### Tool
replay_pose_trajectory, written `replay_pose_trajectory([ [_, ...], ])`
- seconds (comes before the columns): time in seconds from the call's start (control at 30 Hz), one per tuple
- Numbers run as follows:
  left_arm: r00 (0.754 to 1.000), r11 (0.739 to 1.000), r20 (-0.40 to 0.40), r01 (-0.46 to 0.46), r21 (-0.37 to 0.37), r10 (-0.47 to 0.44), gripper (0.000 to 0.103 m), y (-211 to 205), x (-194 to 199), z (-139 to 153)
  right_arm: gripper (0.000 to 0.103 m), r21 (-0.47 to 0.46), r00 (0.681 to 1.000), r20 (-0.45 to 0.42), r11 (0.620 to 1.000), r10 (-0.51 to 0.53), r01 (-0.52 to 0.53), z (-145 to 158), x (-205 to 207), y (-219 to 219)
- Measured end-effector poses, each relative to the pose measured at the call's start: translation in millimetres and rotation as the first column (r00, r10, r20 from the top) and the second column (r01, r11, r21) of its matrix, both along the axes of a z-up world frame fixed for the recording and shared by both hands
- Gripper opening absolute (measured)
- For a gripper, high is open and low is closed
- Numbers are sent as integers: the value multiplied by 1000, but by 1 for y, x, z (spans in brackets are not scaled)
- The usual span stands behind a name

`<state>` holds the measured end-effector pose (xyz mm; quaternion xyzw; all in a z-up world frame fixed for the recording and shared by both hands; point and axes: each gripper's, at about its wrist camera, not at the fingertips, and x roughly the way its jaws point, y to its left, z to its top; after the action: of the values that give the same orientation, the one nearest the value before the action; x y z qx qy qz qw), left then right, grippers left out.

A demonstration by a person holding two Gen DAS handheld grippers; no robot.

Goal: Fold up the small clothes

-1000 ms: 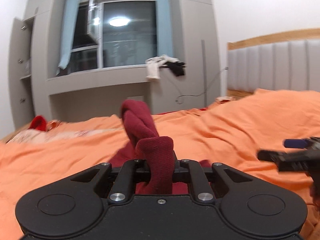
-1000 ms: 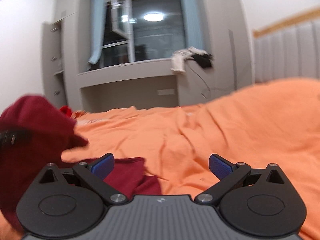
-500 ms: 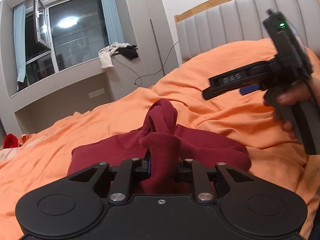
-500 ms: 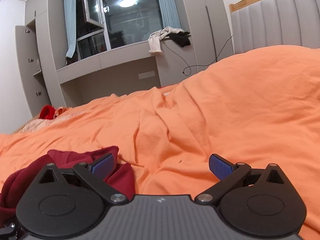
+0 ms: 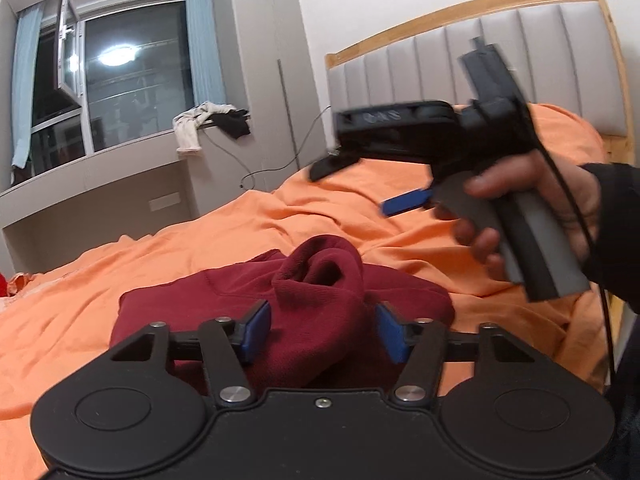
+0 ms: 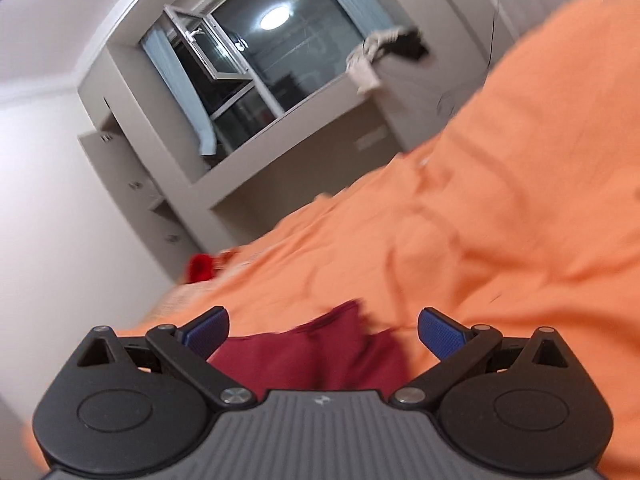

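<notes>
Left gripper (image 5: 322, 330) is spread open around a raised bunch of the dark red garment (image 5: 240, 296), which lies folded on the orange bed (image 5: 100, 276), likely so the fold settles, while the right gripper (image 6: 323, 330), also open and empty, hovers tilted above it.

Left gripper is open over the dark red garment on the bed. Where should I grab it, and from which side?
Judging by the left wrist view, grip the raised bunched fold of the dark red garment. It stands above the flat layers, already between the open left gripper fingers. Come straight forward and low from the near side, over the orange bedspread.
</notes>
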<state>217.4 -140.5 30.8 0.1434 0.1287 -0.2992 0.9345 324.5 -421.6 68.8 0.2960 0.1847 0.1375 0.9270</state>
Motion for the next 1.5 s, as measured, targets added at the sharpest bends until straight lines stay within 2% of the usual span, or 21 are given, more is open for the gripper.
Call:
replay_pose_trajectory([
  [0.07,1000,1000,-2,12,11,-11,44,-1,-1,-3,97,35,999,1,999,36,-36,-1,7,2],
  [0.23,1000,1000,-10,26,1,-26,36,1,-2,-6,82,-23,996,-41,997,78,-79,-4,23,13],
  [0.33,1000,1000,-6,31,2,-31,32,1,-3,-7,65,-45,992,-91,995,87,-92,-13,32,24],
  [0.4,999,999,-1,33,3,-33,29,1,-4,-7,45,-39,988,-126,994,93,-98,-21,34,31],
  [0.47,999,999,7,33,6,-33,28,1,-6,-8,35,-28,982,-156,993,110,-116,-28,38,34],
  [0.57,999,999,5,34,-2,-34,27,3,-6,-9,31,-18,975,-177,990,133,-138,-33,41,37],
  [0.7,999,999,3,33,-10,-33,26,5,-5,-10,32,21,966,-182,982,186,-185,-33,42,37],
  [0.77,999,999,5,32,-8,-32,26,5,-5,-11,32,7,965,-194,984,176,-178,-33,42,39],
  [0.83,999,999,8,32,-7,-32,26,5,-6,-12,23,-7,969,-197,989,146,-151,-34,41,40],
  [0.9,999,999,9,34,-6,-34,25,5,-6,-12,8,17,975,-182,991,130,-130,-34,39,37],
  [1.1,999,999,11,36,-9,-36,22,4,-4,-11,5,-10,987,-125,994,105,-107,-27,28,42],
  [1.3,998,999,46,39,-24,-37,21,-7,-3,-1,5,-33,998,-43,998,52,-53,-6,18,29],
  [1.5,998,998,29,61,-27,-60,21,-25,1,1,5,-33,999,-36,999,-18,16,-5,13,14],
])
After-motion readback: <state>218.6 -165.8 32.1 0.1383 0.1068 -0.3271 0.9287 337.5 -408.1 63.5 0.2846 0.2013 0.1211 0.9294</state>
